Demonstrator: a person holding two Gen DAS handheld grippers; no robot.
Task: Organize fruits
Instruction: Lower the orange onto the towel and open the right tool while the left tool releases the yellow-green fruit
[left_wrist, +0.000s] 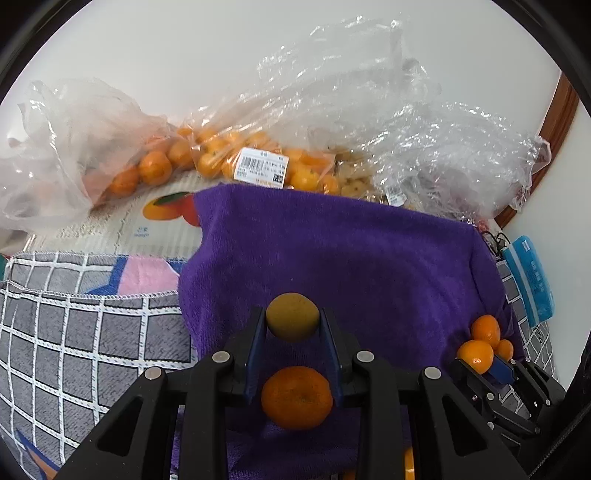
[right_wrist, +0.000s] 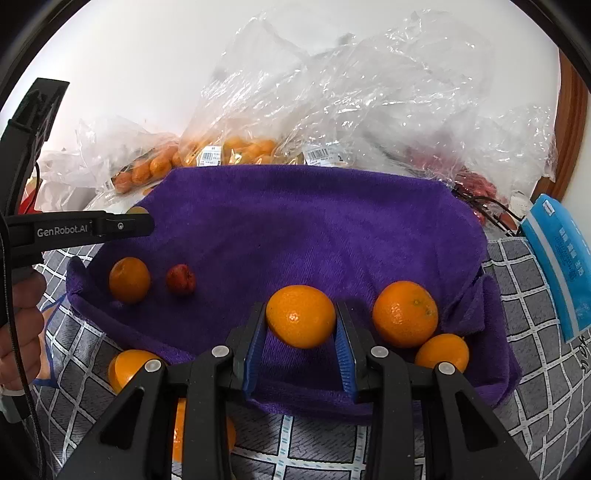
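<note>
The left gripper has its jaws closed on a yellowish fruit, the right gripper on an orange, both above the purple towel. Lower each gently, well apart so neither rolls. Checked cloth covers the tabletop; bagged fruit sits behind.
</note>
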